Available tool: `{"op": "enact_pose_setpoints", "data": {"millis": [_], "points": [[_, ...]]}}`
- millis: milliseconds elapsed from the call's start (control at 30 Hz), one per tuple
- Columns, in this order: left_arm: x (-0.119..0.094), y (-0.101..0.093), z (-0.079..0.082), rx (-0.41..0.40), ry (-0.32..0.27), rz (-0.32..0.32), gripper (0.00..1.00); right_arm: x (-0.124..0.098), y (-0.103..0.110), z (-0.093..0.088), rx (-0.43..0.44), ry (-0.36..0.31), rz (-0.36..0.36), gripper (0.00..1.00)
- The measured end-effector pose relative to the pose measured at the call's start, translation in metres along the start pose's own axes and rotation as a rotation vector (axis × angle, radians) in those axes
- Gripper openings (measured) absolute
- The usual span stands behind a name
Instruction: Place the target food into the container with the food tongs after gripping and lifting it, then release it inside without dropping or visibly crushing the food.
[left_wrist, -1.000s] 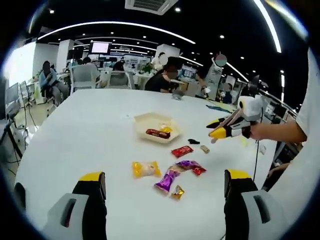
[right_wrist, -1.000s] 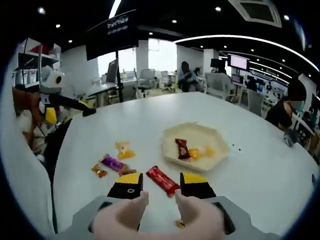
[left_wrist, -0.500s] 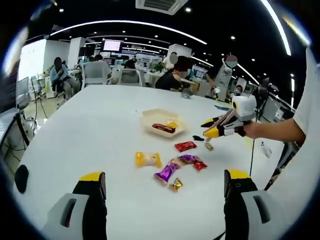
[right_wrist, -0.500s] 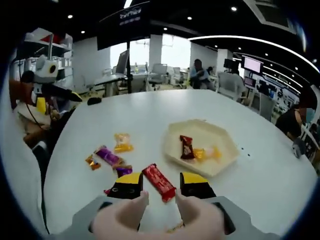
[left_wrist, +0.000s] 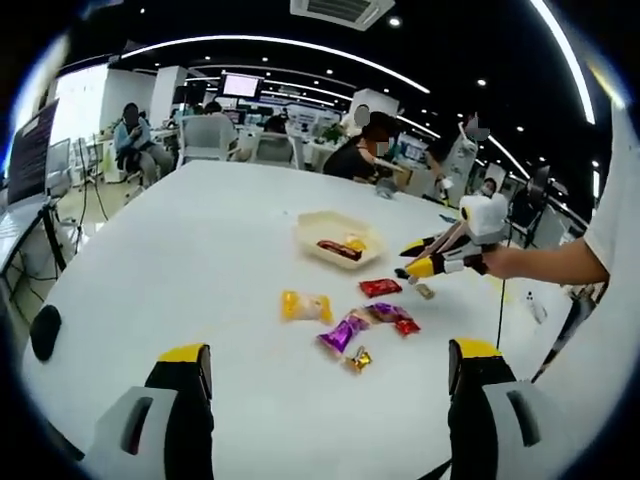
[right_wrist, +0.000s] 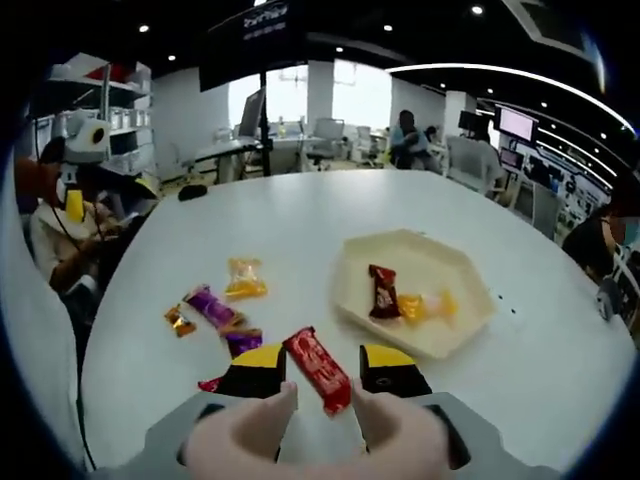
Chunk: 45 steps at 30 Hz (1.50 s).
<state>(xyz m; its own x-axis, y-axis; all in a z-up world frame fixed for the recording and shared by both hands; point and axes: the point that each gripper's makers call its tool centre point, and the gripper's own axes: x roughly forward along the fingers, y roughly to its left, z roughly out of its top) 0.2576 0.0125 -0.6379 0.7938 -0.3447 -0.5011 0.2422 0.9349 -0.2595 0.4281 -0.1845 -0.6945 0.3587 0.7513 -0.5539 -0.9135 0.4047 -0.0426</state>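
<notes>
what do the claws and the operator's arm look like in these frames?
The left claw has two grey jaws with black inner faces and yellow tips. The right claw has black jaws capped yellow on a grey body; in the left gripper view it carries a white box on top. The person wears a white short sleeve.
</notes>
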Motion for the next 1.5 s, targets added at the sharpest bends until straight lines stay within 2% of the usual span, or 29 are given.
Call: {"op": "enact_pose_setpoints", "data": {"millis": [700, 967, 1100, 1300, 1500], "points": [[-0.012, 0.012, -0.013, -0.034, 0.01, 0.061, 0.99, 0.026, -0.001, -0.005, -0.091, 0.042, 0.055, 0.28], [-0.015, 0.016, -0.011, -0.04, 0.005, 0.082, 0.99, 0.038, 0.009, -0.008, -0.238, 0.064, 0.109, 0.29], [-0.015, 0.017, -0.011, -0.044, 0.006, 0.089, 0.98, 0.042, 0.008, -0.011, -0.274, 0.067, 0.124, 0.29], [-0.014, 0.019, -0.013, -0.055, 0.008, 0.099, 0.98, 0.044, 0.01, -0.012, -0.304, 0.064, 0.166, 0.29], [-0.012, 0.019, -0.014, -0.06, 0.01, 0.101, 0.98, 0.049, 0.011, -0.018, -0.286, 0.073, 0.191, 0.29]]}}
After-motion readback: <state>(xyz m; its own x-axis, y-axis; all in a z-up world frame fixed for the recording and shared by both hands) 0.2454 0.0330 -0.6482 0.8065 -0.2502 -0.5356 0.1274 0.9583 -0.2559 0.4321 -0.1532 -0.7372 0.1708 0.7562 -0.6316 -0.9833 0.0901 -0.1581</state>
